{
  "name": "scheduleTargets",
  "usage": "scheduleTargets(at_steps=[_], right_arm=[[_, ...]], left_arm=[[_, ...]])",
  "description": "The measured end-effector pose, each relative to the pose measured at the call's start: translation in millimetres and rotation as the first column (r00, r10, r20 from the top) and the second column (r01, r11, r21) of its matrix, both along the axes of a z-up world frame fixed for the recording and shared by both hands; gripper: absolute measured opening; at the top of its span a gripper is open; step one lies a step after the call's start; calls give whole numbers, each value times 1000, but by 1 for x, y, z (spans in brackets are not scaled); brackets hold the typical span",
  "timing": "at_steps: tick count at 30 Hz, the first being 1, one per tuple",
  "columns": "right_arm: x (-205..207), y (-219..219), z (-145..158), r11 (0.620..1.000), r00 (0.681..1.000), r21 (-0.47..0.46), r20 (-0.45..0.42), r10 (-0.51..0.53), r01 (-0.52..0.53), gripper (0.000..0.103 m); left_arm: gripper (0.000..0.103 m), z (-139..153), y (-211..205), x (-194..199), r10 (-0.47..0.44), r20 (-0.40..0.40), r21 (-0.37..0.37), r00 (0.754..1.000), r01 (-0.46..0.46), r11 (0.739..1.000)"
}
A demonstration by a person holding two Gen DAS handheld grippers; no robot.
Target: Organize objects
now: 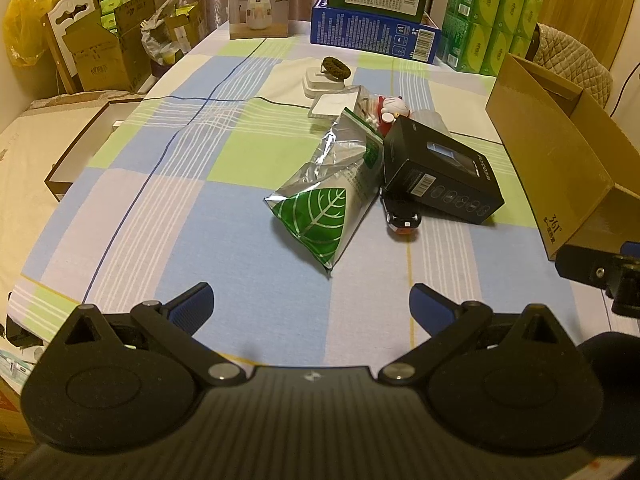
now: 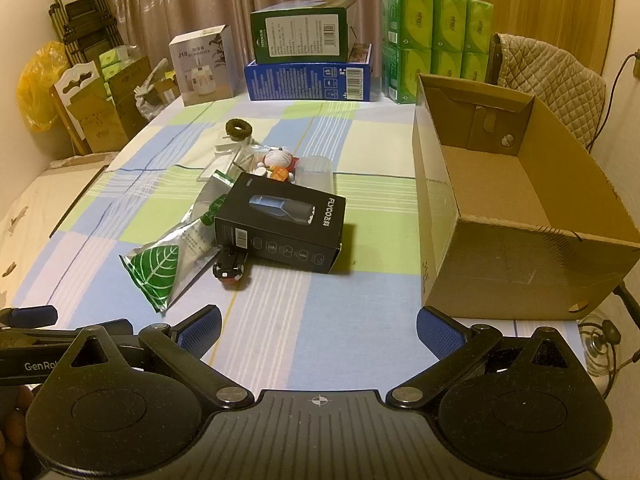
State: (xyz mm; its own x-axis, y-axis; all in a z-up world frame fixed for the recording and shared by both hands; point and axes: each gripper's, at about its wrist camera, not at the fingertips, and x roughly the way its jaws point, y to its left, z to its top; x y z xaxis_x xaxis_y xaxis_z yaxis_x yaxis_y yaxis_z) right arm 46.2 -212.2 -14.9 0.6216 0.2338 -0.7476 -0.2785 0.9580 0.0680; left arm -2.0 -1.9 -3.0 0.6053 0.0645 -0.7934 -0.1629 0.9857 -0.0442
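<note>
A cluster of objects lies mid-table: a silver bag with a green leaf (image 1: 320,216) (image 2: 160,268), a black shaver box (image 1: 440,172) (image 2: 284,228), a small black toy car (image 1: 402,220) (image 2: 229,268), a cat figurine (image 1: 390,110) (image 2: 278,162) and a dark ring on a white base (image 1: 334,66) (image 2: 239,128). An open cardboard box (image 2: 500,256) (image 1: 560,168) stands to the right. My left gripper (image 1: 310,306) hovers open in front of the bag, holding nothing. My right gripper (image 2: 318,328) is open over bare cloth, short of the car.
A checked cloth (image 2: 340,320) covers the table. At its far edge stand a humidifier box (image 2: 204,66), stacked blue and green boxes (image 2: 308,68) and green tissue packs (image 2: 436,40). Cartons (image 1: 104,52) crowd the left side. A padded chair (image 2: 552,76) is behind the cardboard box.
</note>
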Motion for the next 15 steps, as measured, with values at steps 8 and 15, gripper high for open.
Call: scheduleTargets(at_steps=[8, 15], right_arm=[[0, -1, -1, 1000, 1000, -1, 0, 0, 0, 101], [0, 1, -3, 1000, 1000, -11, 1, -2, 2, 101]], left_arm=[[102, -1, -2, -1, 0, 0, -4, 1000, 0, 1000], [102, -1, -1, 0, 2, 1, -8, 1000, -2, 1000]])
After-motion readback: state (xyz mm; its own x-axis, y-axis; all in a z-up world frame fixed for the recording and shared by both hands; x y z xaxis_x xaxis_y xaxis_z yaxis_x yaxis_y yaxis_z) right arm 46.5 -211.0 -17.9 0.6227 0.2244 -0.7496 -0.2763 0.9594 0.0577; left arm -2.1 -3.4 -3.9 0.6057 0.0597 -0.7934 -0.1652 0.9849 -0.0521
